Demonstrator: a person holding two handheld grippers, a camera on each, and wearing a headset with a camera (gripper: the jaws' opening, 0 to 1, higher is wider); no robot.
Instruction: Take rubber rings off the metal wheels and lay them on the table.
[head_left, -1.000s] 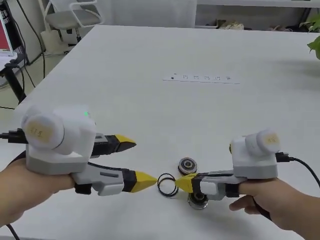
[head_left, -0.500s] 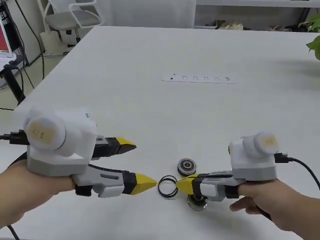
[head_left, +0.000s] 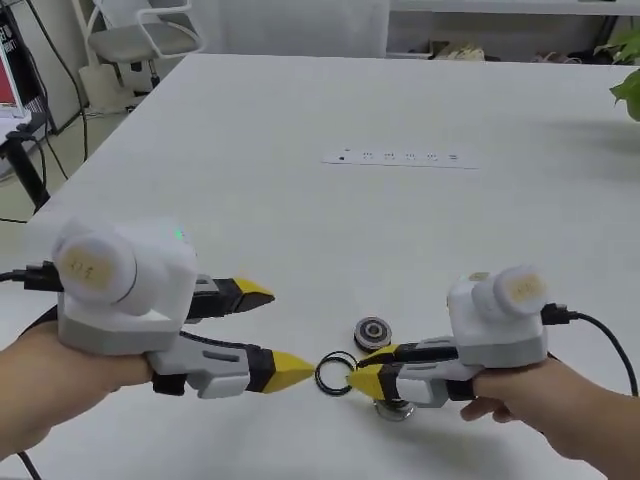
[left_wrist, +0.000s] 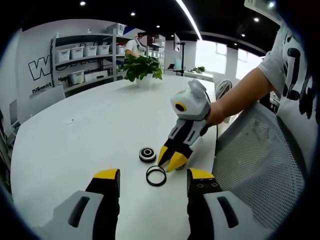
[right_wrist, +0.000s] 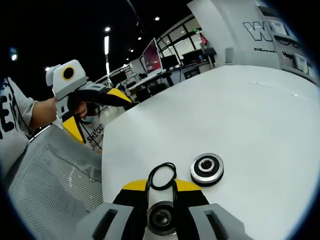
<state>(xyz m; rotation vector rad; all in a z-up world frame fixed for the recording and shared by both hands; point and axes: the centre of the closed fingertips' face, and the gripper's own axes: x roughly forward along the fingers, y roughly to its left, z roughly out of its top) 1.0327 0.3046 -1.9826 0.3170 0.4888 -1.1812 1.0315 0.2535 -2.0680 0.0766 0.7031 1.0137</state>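
A black rubber ring (head_left: 335, 372), possibly two overlapping, lies flat on the white table (head_left: 330, 220) between the grippers. One metal wheel (head_left: 373, 331) lies loose just beyond it. My right gripper (head_left: 362, 377) is shut on a second metal wheel (right_wrist: 161, 217), whose lower edge shows beneath the jaws (head_left: 395, 408); its yellow tips reach the ring's right edge. My left gripper (head_left: 287, 332) is open, to the left of the ring. In the left gripper view the ring (left_wrist: 156, 176) lies ahead between the jaws, with the loose wheel (left_wrist: 147, 154) and the right gripper (left_wrist: 172, 159) beyond.
A flush power socket strip (head_left: 398, 157) sits mid-table. Beyond the table's far left corner stands an office chair (head_left: 140, 35); a plant (head_left: 630, 70) is at the far right. The table's front edge is close beneath both hands. A mesh chair (left_wrist: 255, 150) stands behind the right hand.
The right gripper has shifted a little to the left with its wheel, so its tips now reach the ring. The left gripper has stayed open and almost still.
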